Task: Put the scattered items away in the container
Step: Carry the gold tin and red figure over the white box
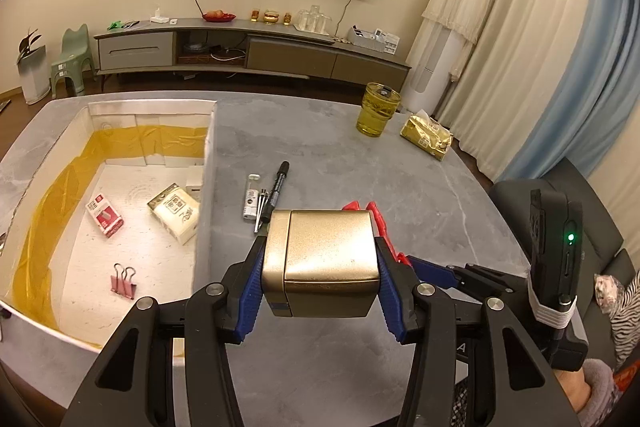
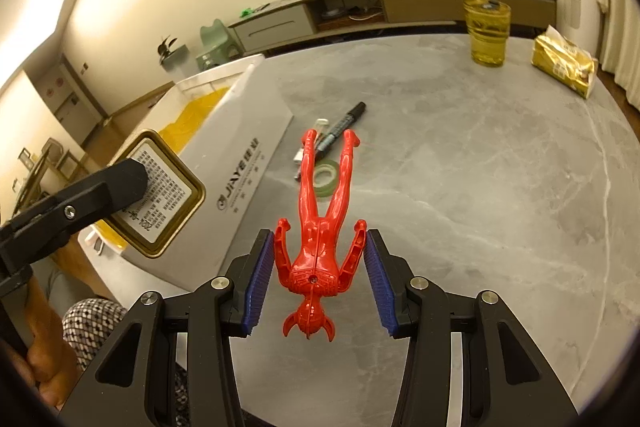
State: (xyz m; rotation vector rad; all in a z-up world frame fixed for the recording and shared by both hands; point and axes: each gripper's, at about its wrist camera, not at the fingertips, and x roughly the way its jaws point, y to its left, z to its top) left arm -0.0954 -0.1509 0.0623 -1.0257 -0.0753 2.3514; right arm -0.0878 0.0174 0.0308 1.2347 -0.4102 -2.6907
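the left gripper (image 1: 320,267) clamps the square gold metal tin (image 1: 322,261) beside the white cardboard box (image 1: 206,187); carry it over the wall, then release. the right gripper (image 2: 320,271) brackets the red plastic figure (image 2: 320,247), seemingly not squeezing.

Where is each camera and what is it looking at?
Left wrist: rides on the left claw, looking forward at the gold tin it grips, the white box beside it and the TV wall; the right claw shows too.
Right wrist: rides on the right claw, looking down at the red toy figure on the grey table; a hand shows.
Both see the black marker and yellow glass.
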